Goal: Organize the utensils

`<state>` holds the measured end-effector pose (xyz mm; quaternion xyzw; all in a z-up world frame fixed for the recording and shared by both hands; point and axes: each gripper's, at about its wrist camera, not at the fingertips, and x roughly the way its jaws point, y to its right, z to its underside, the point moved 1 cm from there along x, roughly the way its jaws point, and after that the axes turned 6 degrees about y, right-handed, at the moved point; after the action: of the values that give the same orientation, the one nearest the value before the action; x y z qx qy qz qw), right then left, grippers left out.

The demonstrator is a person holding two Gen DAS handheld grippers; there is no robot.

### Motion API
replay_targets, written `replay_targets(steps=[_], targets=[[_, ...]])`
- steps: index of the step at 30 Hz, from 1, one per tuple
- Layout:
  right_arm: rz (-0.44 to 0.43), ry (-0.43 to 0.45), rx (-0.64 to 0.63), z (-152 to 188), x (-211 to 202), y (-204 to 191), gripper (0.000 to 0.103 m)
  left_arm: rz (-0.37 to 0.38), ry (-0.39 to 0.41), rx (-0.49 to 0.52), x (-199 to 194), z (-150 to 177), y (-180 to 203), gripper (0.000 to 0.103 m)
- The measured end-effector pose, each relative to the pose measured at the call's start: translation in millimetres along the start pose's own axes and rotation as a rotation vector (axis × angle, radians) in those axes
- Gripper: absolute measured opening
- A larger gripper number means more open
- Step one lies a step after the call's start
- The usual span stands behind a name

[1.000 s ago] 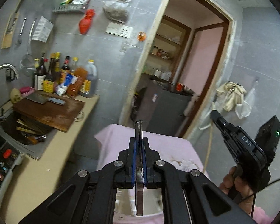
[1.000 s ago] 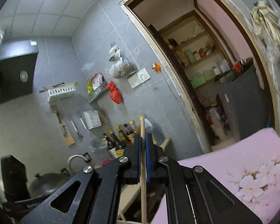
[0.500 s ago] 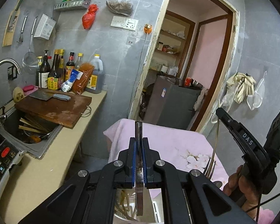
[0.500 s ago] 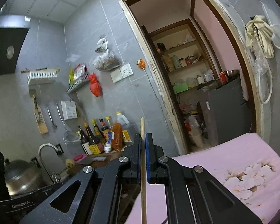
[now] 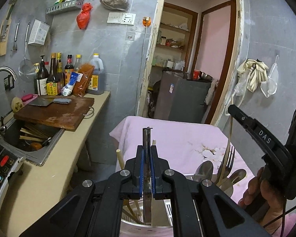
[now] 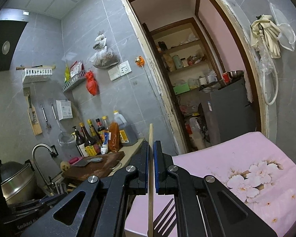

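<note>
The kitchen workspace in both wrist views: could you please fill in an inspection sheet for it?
Surface: pink floral cloth over a table; beige counter beside it.
Job's things: fork and spoons standing upright in a holder; its body is mostly hidden.
Clutter: cutting board with cleaver, sauce bottles, chopsticks in the sink.
Grippers: left gripper shut on a flat metal utensil; right gripper shut on a wooden chopstick.
Cables: black cable by the person's hand.
Surroundings: grey tiled walls, open doorway.
</note>
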<state>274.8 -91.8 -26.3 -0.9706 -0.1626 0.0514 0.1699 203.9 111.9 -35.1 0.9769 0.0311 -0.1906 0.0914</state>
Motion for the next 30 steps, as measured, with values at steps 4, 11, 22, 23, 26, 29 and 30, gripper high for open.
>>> replay_targets(steps=[4, 11, 22, 23, 26, 29, 30], targets=[[-0.002, -0.006, -0.020, 5, -5, -4, 0.005, -0.003, -0.004, -0.001, 0, 1, 0, 0.006], [-0.005, -0.039, -0.034, 12, -21, -3, 0.005, 0.003, -0.031, -0.008, -2, 6, -1, 0.006], [-0.001, -0.119, -0.039, 13, -42, 3, 0.029, 0.025, -0.078, -0.061, -9, 6, -4, 0.012], [-0.001, -0.123, -0.039, 12, -44, 3, 0.032, 0.027, -0.078, -0.064, -10, 6, -4, 0.019], [0.008, -0.136, -0.046, 10, -52, 2, 0.032, 0.034, -0.064, -0.085, -18, 6, -4, 0.040], [0.028, -0.135, -0.053, 7, -64, 3, 0.038, 0.046, -0.048, -0.091, -24, 4, -3, 0.047], [0.036, -0.134, -0.051, 5, -68, 4, 0.042, 0.052, -0.043, -0.083, -27, 4, 0, 0.048]])
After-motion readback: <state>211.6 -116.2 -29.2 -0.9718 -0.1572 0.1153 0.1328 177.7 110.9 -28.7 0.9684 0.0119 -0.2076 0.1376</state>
